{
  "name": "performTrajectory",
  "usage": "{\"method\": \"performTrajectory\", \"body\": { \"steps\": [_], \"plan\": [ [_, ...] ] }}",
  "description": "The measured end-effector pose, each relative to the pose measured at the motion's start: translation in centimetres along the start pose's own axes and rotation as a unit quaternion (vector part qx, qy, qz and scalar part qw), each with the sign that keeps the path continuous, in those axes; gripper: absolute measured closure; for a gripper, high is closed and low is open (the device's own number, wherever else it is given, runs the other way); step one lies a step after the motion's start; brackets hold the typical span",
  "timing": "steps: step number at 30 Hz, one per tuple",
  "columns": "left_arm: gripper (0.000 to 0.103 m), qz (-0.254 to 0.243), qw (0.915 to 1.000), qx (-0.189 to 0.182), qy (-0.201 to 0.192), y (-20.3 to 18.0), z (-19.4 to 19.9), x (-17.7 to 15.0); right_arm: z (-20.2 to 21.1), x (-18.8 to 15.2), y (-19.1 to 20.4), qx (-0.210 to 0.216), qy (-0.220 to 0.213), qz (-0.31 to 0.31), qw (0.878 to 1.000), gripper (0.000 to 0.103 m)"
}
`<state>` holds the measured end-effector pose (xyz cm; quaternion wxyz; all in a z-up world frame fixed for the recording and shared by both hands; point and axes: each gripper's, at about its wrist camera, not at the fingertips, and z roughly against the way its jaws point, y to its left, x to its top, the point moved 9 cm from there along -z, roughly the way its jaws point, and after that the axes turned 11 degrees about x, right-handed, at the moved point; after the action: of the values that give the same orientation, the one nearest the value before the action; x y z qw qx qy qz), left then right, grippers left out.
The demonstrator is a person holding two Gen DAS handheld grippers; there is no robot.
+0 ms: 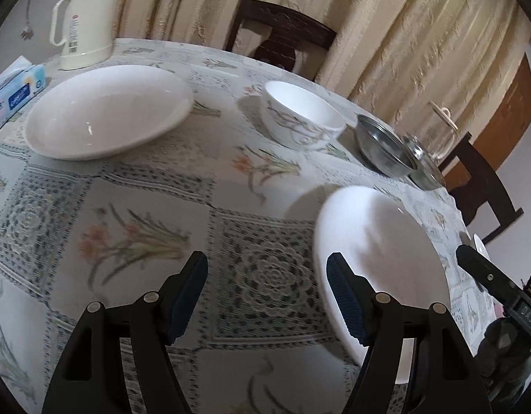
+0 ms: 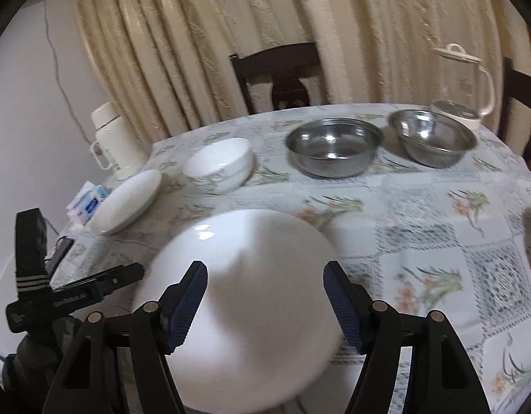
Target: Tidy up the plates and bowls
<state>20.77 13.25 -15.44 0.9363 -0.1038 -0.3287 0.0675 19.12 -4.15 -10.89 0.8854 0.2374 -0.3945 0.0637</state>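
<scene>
Your left gripper [image 1: 267, 296] hangs over the tablecloth [image 1: 155, 207], jaws spread wide with nothing between them; the ribbed blue pads [image 1: 188, 296] face each other across a crocheted-look rosette print. Your right gripper [image 2: 265, 302] is likewise spread wide, its fingers either side of the near plate [image 2: 251, 296] as seen from the right wrist; the view does not settle whether either pad touches it.

Near plate: glossy white, round, shallow, sitting at the table's near edge. From the left wrist it lies just right of your left gripper, partly behind the right finger.

Far plate [image 1: 108, 110]: same glossy white ceramic, round with a raised rim, well apart from the near one, next to the tissue box [image 1: 15, 91] and the cream thermos [image 1: 88, 17].

Ceramic bowl [image 1: 301, 119]: white, deep, grey vine pattern on the outer wall, between the far plate and the steel bowls.

Two steel bowls, polished, reflective, side by side: the wider one [image 2: 334, 151] beside the ceramic bowl, the second [image 2: 432, 141] in front of the clear glass kettle [image 2: 463, 82].

Cloth: smooth, printed with lace squares and orange flowers. Pleated cream curtain [image 2: 231, 34] and dark wooden chair [image 2: 282, 72] behind.
</scene>
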Motion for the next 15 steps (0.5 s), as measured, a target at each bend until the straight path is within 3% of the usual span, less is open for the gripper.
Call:
{"method": "performTrajectory", "body": {
  "steps": [9, 15],
  "plan": [
    [0.031, 0.028, 0.9991, 0.023, -0.022, 4.9, 1.2, 2.1, -3.1, 1.4, 4.9, 0.073, 0.022, -0.002, 0.997, 0.031],
    [0.031, 0.065, 0.9958, 0.051, -0.040, 9.6, 1.8, 4.5, -6.3, 2.2, 8.7, 0.119, 0.060, -0.003, 0.991, 0.031]
  ]
}}
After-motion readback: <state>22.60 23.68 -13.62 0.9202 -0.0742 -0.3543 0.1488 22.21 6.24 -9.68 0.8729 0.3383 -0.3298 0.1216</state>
